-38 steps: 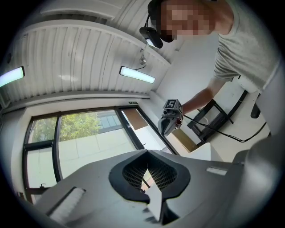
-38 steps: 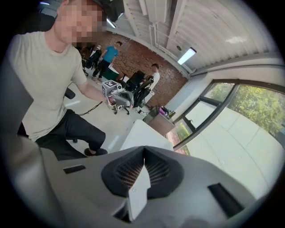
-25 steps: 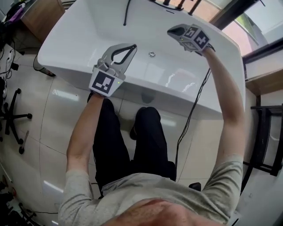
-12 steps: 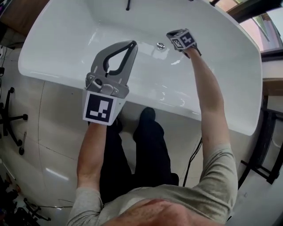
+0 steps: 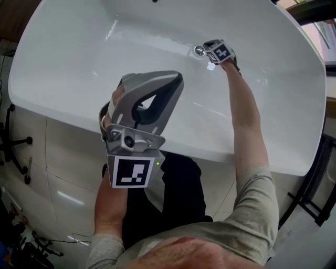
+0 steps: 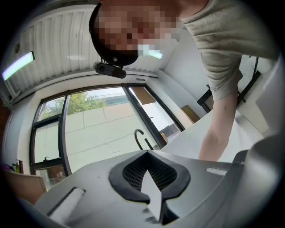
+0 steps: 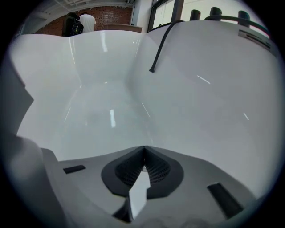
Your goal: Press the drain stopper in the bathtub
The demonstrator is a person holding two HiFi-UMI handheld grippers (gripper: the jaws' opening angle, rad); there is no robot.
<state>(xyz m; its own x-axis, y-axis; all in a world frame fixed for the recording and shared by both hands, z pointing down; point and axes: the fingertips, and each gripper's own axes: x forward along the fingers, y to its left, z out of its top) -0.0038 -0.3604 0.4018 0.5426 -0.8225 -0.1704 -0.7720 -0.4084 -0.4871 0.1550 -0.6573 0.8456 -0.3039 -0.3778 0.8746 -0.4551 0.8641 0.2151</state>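
The chrome drain stopper (image 5: 199, 50) sits in the floor of the white bathtub (image 5: 79, 73), at the far right in the head view. My right gripper (image 5: 206, 48) reaches down into the tub, its shut tips right at the stopper and its marker cube just to the right; whether they touch cannot be told. In the right gripper view the shut jaws (image 7: 143, 149) point along the tub's floor and walls, and the stopper is hidden beneath them. My left gripper (image 5: 176, 80) is held high over the tub's near rim, shut and empty. Its own view shows the shut jaws (image 6: 147, 153) aimed up at the person.
A black hose (image 7: 161, 42) hangs down the tub's far wall below dark fittings (image 7: 216, 12) on the rim. The tub's near rim (image 5: 210, 149) runs across in front of the person's legs. An office chair base (image 5: 13, 142) stands on the tiled floor at left.
The right gripper went down and forward into the tub, up to the stopper. The left gripper rose toward the head camera and tilted upward. The head leaned further over the tub.
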